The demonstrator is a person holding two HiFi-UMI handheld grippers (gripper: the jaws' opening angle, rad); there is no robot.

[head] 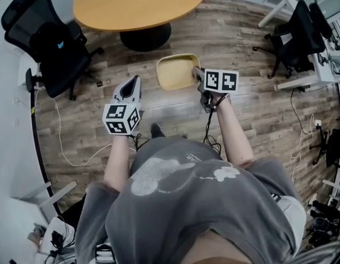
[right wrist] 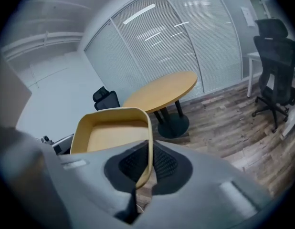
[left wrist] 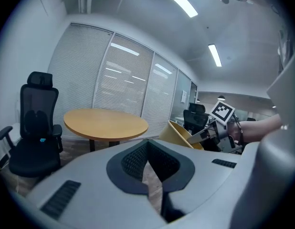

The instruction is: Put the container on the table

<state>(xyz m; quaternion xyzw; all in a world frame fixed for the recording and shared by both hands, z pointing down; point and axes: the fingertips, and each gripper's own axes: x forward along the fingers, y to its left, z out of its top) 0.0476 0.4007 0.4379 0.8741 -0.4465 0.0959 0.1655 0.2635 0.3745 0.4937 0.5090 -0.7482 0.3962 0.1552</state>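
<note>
A: Nearest the lens: person's grey top [head: 197,202], both forearms stretched fwd. What's in the grippers?

B: R gripper [head: 198,72] has the container [head: 177,72]. Its jaws are pinched tight on the side wall at the person's right, w/ the rim sticking up btwn the pads.

A: And the other?

B: L gripper [head: 135,82]: jaws closed tip to tip, nothing btwn them. Only a sliver of floor shows thru the gap lower down. It sits beside the container, apart from it, no contact.

A: Where's the container exactly?

B: In the air over the wood floor [head: 247,120], just in front of the person. It's on the near side of the round desk [head: 140,4], close to the desk's dark pedestal base [head: 145,37]. Not on the desk yet. It's tan-yellow w/ rounded corners, and its flat bottom shows in the R gripper view. From the L gripper view it looks tilted.

A: Anything else around?

B: Black office chair [head: 51,43] to the left of the desk, a 2nd black chair [head: 299,34] at far right. Slatted blinds [left wrist: 114,80] on the wall behind the desk.
</note>
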